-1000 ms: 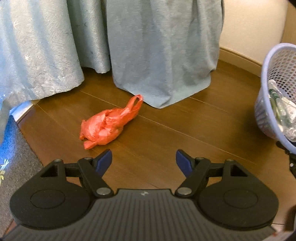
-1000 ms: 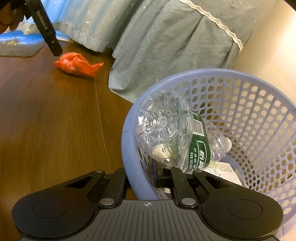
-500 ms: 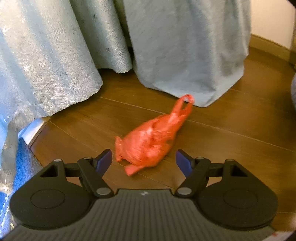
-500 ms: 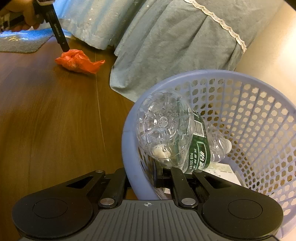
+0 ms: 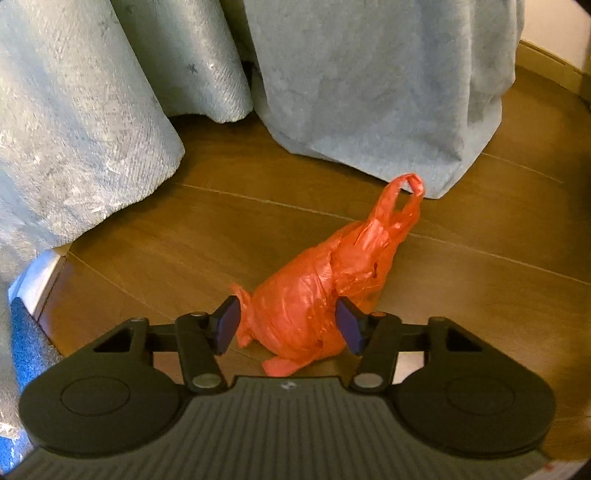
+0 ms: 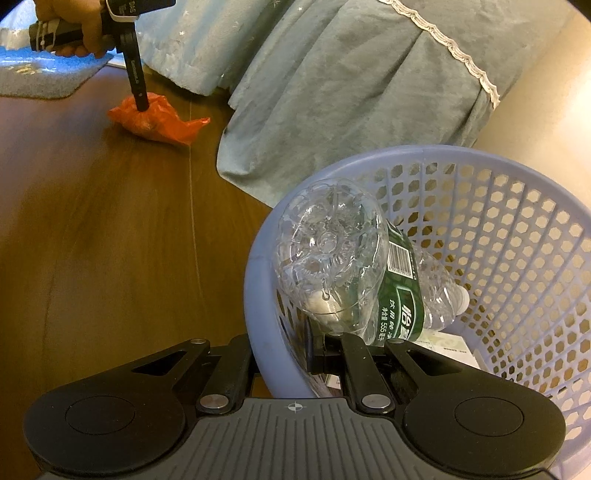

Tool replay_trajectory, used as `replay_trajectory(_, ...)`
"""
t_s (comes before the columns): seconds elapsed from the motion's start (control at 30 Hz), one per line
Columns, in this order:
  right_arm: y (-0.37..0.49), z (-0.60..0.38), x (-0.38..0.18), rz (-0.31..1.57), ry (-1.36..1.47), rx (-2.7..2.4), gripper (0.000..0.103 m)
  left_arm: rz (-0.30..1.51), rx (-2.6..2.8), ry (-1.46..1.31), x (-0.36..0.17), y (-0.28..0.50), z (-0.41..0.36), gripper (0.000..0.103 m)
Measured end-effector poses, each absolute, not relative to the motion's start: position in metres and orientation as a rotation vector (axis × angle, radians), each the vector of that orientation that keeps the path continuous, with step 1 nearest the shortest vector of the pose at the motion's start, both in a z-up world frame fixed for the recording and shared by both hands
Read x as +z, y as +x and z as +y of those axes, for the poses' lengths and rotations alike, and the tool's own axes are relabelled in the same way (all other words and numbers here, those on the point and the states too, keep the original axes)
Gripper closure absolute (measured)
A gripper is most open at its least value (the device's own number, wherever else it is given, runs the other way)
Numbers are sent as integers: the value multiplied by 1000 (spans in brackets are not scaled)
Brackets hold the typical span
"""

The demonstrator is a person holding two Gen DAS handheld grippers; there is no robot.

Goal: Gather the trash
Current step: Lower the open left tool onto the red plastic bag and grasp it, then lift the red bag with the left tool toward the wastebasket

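The orange plastic bag (image 5: 314,295) lies crumpled on the wooden floor (image 5: 184,236), and the left tool (image 5: 288,325) is down around its bulky near end; the two blue pads (image 5: 228,325) stand apart, one on each side of the lump, the right-hand one at or against the plastic and the left-hand one showing a sliver of floor. The bag's long axis runs away from that tool and a little to its right, the handle loop reaching to the hem of the pale blue bed skirt (image 5: 369,92); so the grip straddles the bag across its width, which I judge the easy way to pinch it. The left tool is the nearer by far; from the right-hand view the bag (image 6: 155,118) sits well apart across the floor, with a hand (image 6: 79,27) holding the other tool's handle above it.

The right tool (image 6: 280,350) is clamped on the near rim of the lilac mesh basket (image 6: 498,221), one finger outside the wall and one inside. In the basket lies a clear plastic bottle (image 6: 340,258) with a green label, its base toward the camera and its cap down in the basket; some paper scraps (image 6: 443,341) lie beneath it. The bag is not yet in.
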State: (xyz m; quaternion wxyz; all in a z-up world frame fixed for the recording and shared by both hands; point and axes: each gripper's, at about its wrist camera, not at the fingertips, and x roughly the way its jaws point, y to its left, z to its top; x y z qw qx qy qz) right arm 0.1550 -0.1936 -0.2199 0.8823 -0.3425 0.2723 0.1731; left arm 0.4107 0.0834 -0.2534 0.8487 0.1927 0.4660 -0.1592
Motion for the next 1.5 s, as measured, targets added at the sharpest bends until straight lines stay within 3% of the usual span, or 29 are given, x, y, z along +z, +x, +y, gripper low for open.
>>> replay_trajectory(0.23, 157, -196, -223, 565, -722, 363, 97, 1007, -314, 379, -255, 407, 86, 82)
replay_trajectory(0.3, 157, -196, -223, 564, -721, 363, 97, 1004, -294, 356, -251, 400, 87, 86)
replay_trajectory(1.0, 147, -199, -213, 560, -683, 433, 97, 984, -174, 96, -199, 244, 66, 87)
replay_trajectory(1.5, 133, -189, -194, 585, -605, 549, 97, 1068, -111, 129, -171, 167, 59, 87)
